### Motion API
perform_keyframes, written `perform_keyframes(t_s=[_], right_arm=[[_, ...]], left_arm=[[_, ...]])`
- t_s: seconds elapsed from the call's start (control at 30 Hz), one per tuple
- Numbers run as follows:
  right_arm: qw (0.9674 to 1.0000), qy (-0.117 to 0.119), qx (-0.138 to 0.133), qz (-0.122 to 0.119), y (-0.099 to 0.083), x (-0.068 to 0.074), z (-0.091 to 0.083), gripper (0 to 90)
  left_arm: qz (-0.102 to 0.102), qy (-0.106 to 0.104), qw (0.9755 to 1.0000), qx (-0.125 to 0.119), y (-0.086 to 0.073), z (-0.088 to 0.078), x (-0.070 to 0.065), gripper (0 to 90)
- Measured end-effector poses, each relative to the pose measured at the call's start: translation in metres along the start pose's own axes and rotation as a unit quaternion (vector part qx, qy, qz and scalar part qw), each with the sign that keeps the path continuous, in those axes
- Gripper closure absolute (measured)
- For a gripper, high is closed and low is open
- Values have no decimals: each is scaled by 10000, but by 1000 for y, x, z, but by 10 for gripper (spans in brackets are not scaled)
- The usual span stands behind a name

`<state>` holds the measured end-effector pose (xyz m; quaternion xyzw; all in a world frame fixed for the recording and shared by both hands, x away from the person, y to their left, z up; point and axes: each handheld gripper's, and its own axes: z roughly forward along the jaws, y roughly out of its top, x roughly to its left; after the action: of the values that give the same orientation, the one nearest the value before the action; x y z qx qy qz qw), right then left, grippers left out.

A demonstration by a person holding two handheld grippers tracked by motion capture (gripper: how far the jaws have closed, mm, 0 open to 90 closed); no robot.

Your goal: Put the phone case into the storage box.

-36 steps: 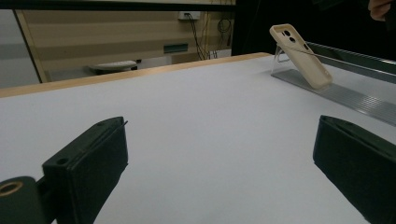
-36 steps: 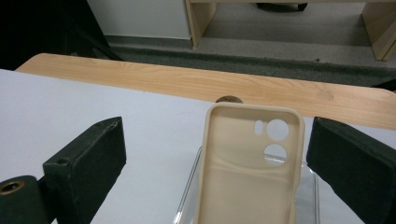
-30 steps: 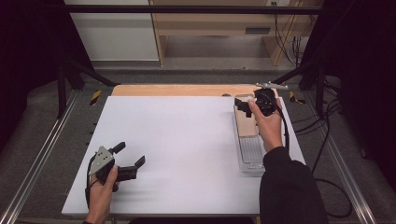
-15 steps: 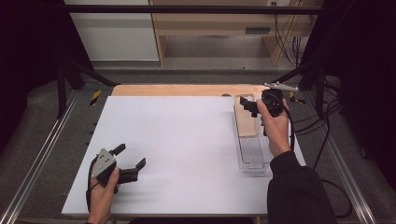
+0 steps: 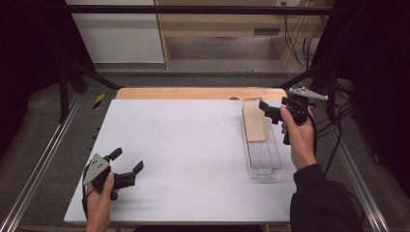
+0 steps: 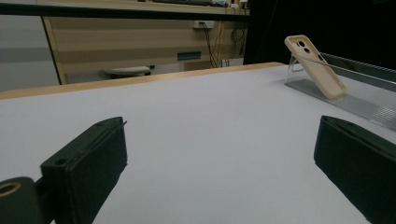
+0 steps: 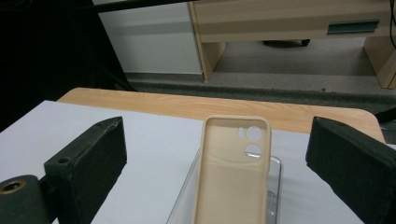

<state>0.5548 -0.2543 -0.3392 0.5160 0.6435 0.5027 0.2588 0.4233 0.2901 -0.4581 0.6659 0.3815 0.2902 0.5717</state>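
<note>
High view. Worktop (image 5: 193,159): white sheet over a wooden board. Clear plastic tray (image 5: 263,162) at the right side, lengthwise; beige phone case (image 5: 254,123) leaning in its far half, top end propped on the tray's far wall. Right gripper (image 5: 270,112): jaws apart, empty, just beside the case's far end. A second ago it sat over the case; it has since drawn back to the right and risen, which suggests the case has just been set down and released. Left gripper (image 5: 126,166): jaws apart, empty, unmoved near the front-left corner.

Left gripper view. Phone case (image 6: 316,66) tilted, camera cut-outs uppermost, well apart.

Right gripper view. Case (image 7: 232,175) hollow side up, between the spread jaws, untouched.
</note>
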Motion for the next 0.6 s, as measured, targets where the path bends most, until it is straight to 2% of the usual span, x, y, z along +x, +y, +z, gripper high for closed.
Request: perform_keyframes(t_s=[0.37, 0.6], right_arm=[[9994, 37, -267, -218, -2, 2, -19, 56], [9994, -3, -225, -263, -11, -4, -29, 57]], left_arm=[[-10, -70, 10000, 27, 0, 2, -1, 16], [-38, -53, 10000, 45, 0, 1, 3, 16]])
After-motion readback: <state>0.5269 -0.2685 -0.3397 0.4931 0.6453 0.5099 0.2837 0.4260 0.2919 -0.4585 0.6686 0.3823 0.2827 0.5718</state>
